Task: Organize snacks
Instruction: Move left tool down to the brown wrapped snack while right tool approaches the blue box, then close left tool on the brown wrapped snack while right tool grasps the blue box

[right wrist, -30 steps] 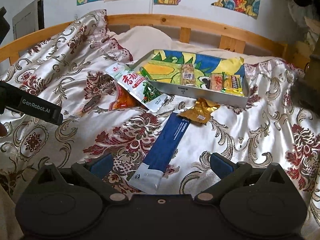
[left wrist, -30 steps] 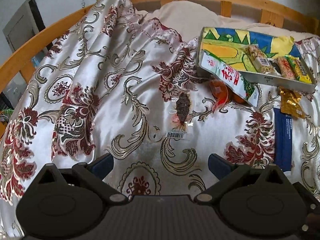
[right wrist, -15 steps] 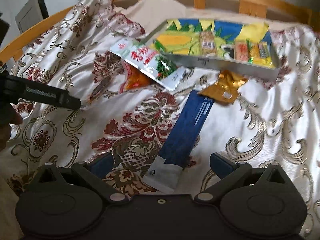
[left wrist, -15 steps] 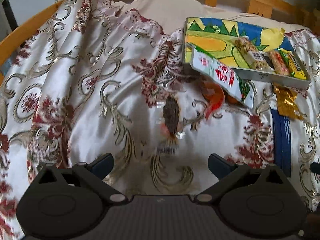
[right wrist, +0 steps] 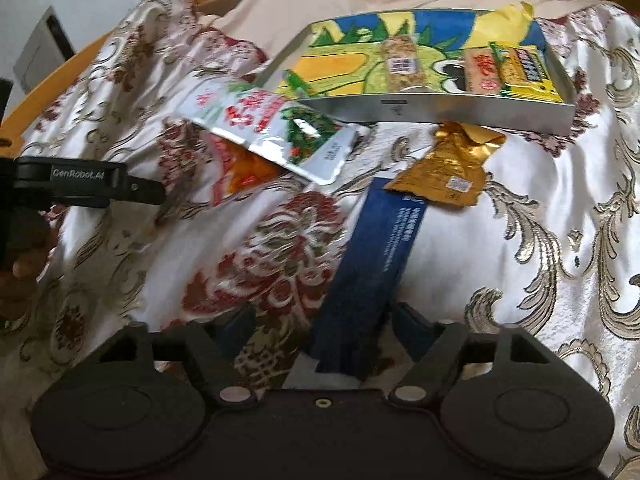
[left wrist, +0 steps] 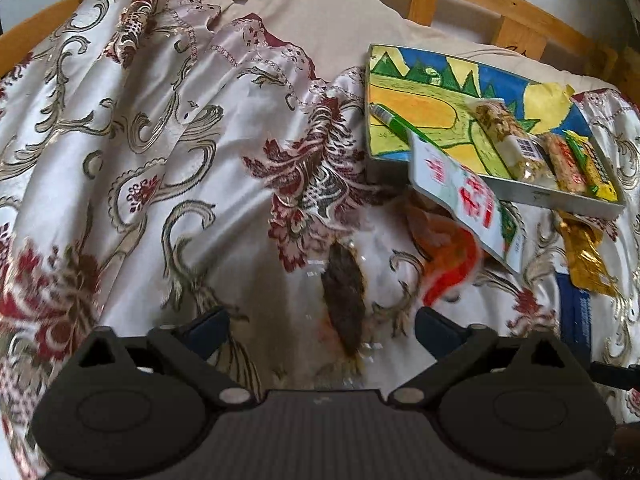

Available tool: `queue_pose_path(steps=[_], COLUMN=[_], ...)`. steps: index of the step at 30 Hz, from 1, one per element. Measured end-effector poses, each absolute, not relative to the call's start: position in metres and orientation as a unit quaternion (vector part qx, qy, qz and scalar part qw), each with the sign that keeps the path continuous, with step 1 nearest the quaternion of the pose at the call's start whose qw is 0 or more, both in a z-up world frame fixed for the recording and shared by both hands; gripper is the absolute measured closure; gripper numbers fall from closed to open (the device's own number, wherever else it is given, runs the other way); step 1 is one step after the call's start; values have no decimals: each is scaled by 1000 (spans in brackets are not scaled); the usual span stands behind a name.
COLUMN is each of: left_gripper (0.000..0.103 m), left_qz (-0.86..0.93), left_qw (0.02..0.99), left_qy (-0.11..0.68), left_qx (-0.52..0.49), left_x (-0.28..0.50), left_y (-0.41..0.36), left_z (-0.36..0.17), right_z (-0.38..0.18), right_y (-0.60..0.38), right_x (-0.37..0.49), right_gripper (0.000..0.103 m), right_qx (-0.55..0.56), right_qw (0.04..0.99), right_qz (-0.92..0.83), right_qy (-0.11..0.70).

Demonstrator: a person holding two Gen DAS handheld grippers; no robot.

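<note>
2 grippers work over a bed spread with a shiny satin cover (left wrist: 168,184) patterned in dark red flowers and gold scrolls. "GenRobot.AI" is printed in pale letters on the side of the left gripper (right wrist: 86,186), the only wording that reads clearly.

In the left wrist view the left gripper (left wrist: 320,330) has its jaws wide, just beginning to narrow, with a dark brown snack in a clear wrapper (left wrist: 345,300) lying flat on the cover between them, untouched by either pad.

The right gripper (right wrist: 318,330) has just been closing its jaws to a middling gap around the near end of a long flat dark blue packet (right wrist: 372,256); the right pad looks to be at its edge, the left pad stands clear. The packet's small white print is too fine to read.

A shallow grey tray (right wrist: 440,110), lined with a bright crayon drawing, holds 3 snack bars at its right end, 1 of them a clear-wrapped grain bar (right wrist: 400,62) with a barcode. A glossy white and green pouch (right wrist: 272,132) with red characters leans on the tray's corner, over an orange packet (right wrist: 244,170). A crinkled gold foil packet (right wrist: 448,172) lies below the tray, overlapping the blue packet's far end.
</note>
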State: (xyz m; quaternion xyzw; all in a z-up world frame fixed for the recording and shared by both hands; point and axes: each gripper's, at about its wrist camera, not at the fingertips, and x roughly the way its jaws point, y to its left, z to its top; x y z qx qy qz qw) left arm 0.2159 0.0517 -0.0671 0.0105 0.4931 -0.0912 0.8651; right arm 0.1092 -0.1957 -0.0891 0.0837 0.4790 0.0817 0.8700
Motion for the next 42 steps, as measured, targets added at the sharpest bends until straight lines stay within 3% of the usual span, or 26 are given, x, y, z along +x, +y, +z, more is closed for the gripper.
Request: queue_pose_path(steps=[6, 12, 31, 38, 40, 42], left_gripper=[27, 51, 52, 38, 41, 52], left_qz=[-110, -140, -168, -151, -151, -158], left_qw=[866, 853, 845, 846, 845, 844], left_qy=[487, 501, 505, 510, 512, 511], left_qx=[1, 37, 49, 45, 41, 38], left_x=[227, 227, 196, 203, 204, 202], left_y=[52, 35, 4, 7, 8, 8], left_z=[-79, -93, -88, -91, -93, -92], right_z=[-98, -101, -100, -103, -104, -105], right_y=[-199, -192, -175, -172, -169, -166], right_x=[122, 127, 123, 124, 124, 123], right_gripper=[51, 55, 60, 51, 49, 53], right_qx=[78, 51, 32, 31, 22, 11], right_qw=[875, 879, 881, 881, 882, 883], right_qz=[40, 34, 76, 80, 79, 80], right_qy=[477, 473, 465, 465, 464, 463])
